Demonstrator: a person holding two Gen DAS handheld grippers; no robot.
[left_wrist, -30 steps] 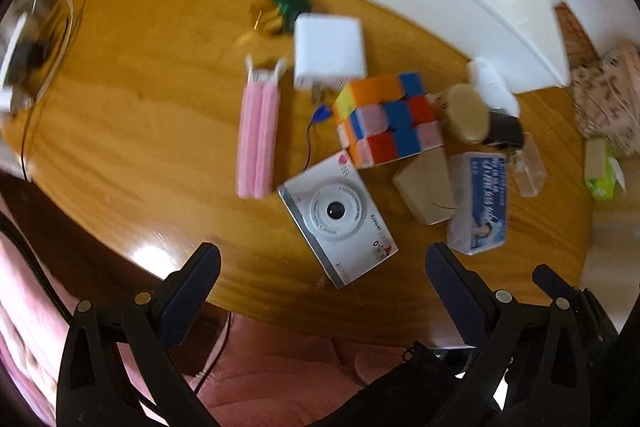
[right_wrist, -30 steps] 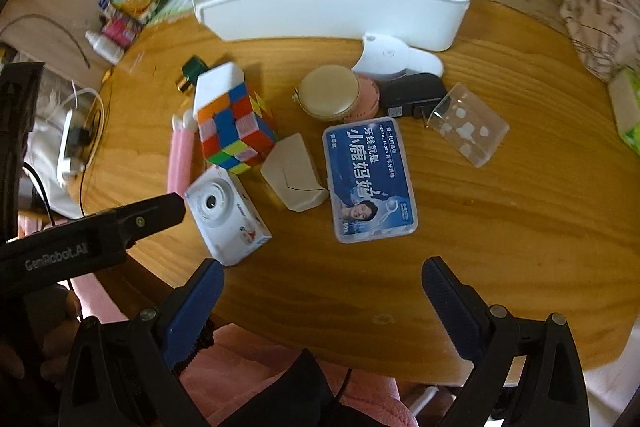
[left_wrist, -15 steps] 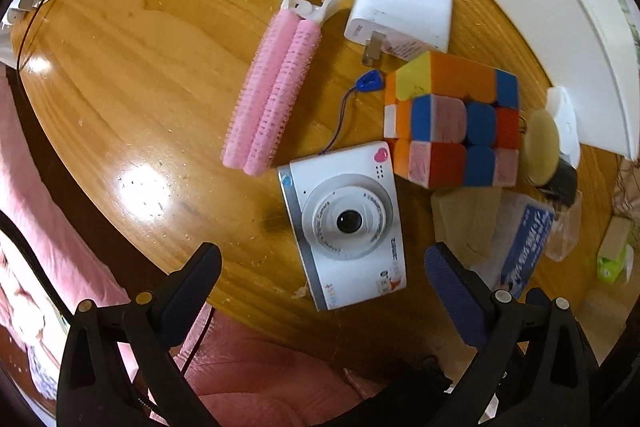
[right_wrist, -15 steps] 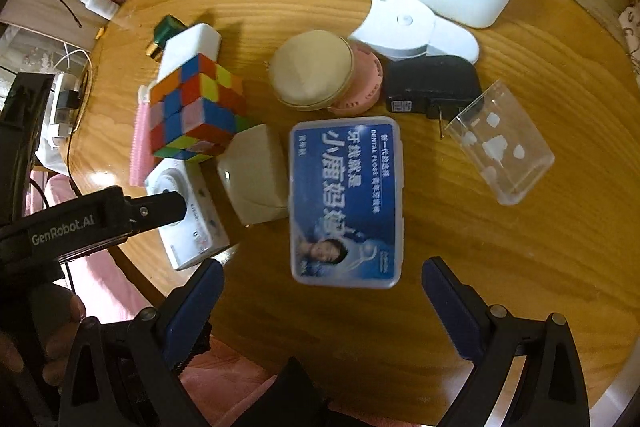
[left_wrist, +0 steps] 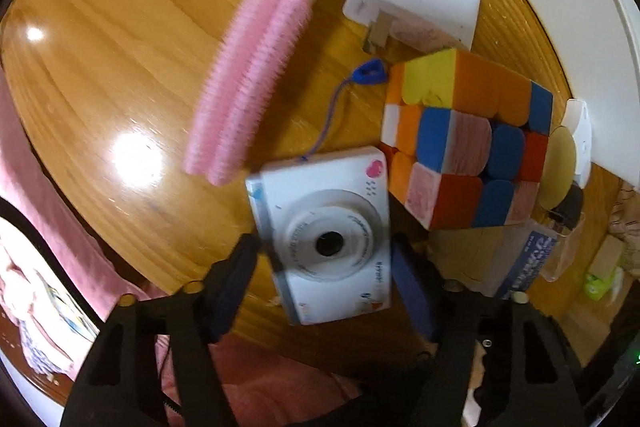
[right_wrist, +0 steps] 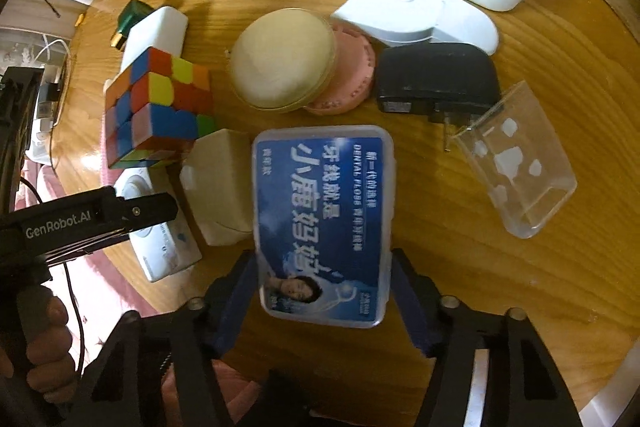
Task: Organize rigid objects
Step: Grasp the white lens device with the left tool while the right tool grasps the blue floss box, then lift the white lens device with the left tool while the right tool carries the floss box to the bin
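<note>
Between my left claw (left_wrist: 322, 267) pads on the worktop (left_wrist: 120, 67) lies the white camera (left_wrist: 324, 239), lens up, long axis running away from me. Jaws have just been closing onto its long sides; contact I cannot confirm. My right claw (right_wrist: 320, 291) likewise closes around the dental floss box (right_wrist: 324, 219). Both look rigid, light, slick plastic.

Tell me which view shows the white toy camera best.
The left wrist view: the white toy camera lies face-up between the fingers, lens visible. In the right wrist view only part shows, hidden behind the left gripper.
</note>
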